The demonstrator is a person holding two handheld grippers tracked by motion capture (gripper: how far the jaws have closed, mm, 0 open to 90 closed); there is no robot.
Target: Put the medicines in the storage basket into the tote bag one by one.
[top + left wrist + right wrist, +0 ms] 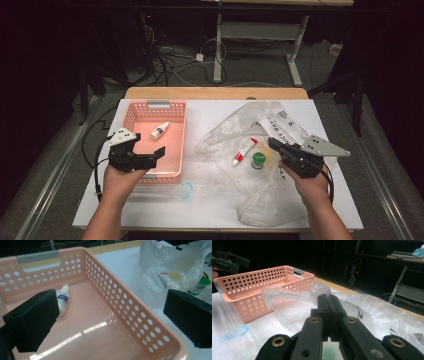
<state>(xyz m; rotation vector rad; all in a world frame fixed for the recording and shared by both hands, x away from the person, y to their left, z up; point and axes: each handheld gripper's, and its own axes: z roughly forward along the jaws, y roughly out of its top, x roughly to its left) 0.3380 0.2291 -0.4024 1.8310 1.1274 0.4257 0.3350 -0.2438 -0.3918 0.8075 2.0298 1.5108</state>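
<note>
Hidden: green-capped jar (pixel 258 160) and red-capped tube (pixel 244 151) lying blurred under the clear plastic bag (pixel 260 135) | Count: one pink basket (pixel 145 111) on the worktop (pixel 210 112), holding one white dropper bottle (pixel 159 131) | left tool (pixel 150 157) hovering spread, empty, over basket | right tool (pixel 276 145) pressed together, pinching bag film.

Overhead light falls on my white table (pixel 215 210) while the room behind stays nearly black. Glare streaks the pink basket (pixel 140 315) floor in my left gripper view. My right gripper (pixel 328 302) sits close and soft, its near links blurred; colours look washed and grainy.
</note>
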